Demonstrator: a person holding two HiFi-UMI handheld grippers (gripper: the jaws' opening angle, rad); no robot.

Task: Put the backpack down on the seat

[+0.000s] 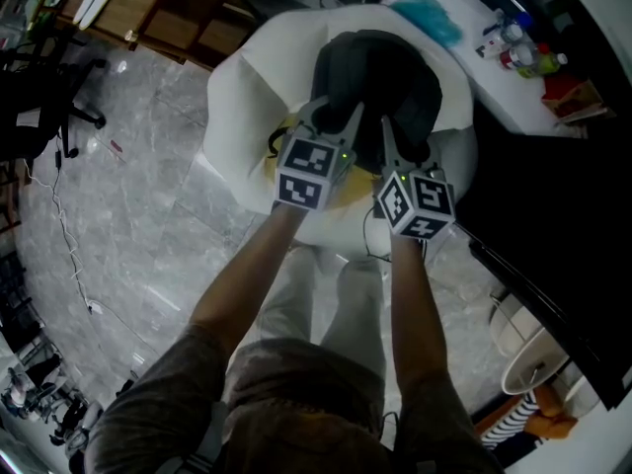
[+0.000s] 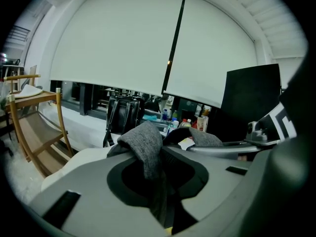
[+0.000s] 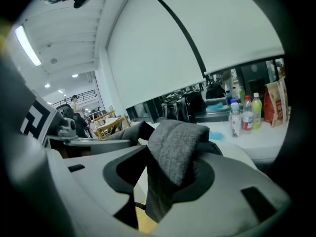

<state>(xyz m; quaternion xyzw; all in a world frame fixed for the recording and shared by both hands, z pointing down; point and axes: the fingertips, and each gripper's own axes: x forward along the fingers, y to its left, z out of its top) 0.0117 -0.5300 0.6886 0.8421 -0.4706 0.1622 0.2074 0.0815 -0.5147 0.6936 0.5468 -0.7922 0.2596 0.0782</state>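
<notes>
Right now the dark grey backpack [image 1: 380,87] sits on the white beanbag seat [image 1: 247,97], just ahead of both tools, w/ its bulk in the cushion's hollow.

The left tool [image 1: 339,117] points at the pack's near edge. Its 2 jaws stand slightly apart, and the grey felt-like left strap [image 2: 145,147] is draped over the tips and drops through the gap btwn them. A dark slit shows beside the strap, so the pads don't look pressed on it.

The right tool [image 1: 400,146] is just beside the left one, aimed the same way. Its jaws stand wider apart. The right strap [image 3: 173,152] folds over the tips and hangs loose in the gap, w/ open space next to it. A yellow patch [image 3: 148,223] shows below, under that tool.

Beyond the tools and past the seat runs a white worktop [image 1: 513,97] w/ several bottles [image 1: 528,57] and a teal cloth [image 1: 430,18]. A black bag [image 2: 123,115] stands on it, ahead of the left tool. Pale roller blinds [image 2: 123,43] fill the wall behind. A wooden chair frame [image 2: 34,127] is well off to the left tool's left. Grey marble floor tiles [image 1: 128,215] lie below the person's arms.
</notes>
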